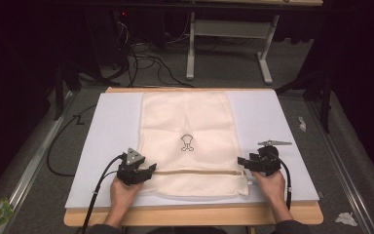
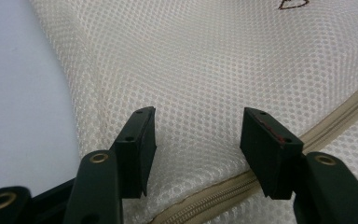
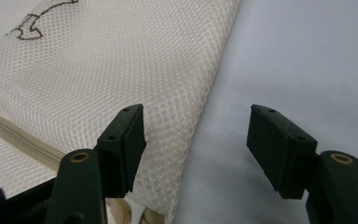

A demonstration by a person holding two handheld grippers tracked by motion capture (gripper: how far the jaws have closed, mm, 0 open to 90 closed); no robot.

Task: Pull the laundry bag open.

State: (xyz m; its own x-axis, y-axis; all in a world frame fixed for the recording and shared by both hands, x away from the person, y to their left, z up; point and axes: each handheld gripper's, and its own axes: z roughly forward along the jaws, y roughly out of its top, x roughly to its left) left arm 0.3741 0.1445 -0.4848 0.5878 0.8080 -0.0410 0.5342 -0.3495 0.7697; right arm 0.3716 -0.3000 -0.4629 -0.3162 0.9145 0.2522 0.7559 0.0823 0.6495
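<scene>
**Both claws spread at the zipper ends: the thin mesh is the hazard**

Nearest us, our left gripper (image 1: 137, 169) hovers over the near left corner of the cream mesh laundry bag (image 1: 190, 126), jaws spread wide and gripping nothing. In the left gripper view the fingertips (image 2: 139, 140) straddle bare mesh just above the tan zipper (image 2: 242, 179). Our right gripper (image 1: 256, 163) sits at the bag's near right edge, likewise released; in the right gripper view one jaw is over the mesh (image 3: 121, 70) and the other over the white board (image 3: 298, 65).

The bag lies flat on that board (image 1: 112, 126), its zipper running across near our edge. From here, we judge the main risk is pinching only the top layer, or both layers together, so the mouth never parts. A one-sided tug could also drag the whole bag across the smooth board, since nothing anchors it. The zipper pull seems to lie at the right end (image 1: 247, 181), though it is too small to be sure.

Farther off, the only marking is a small brown outline figure (image 1: 187, 142) stitched at the bag's centre; we read no brand name or lettering.
</scene>
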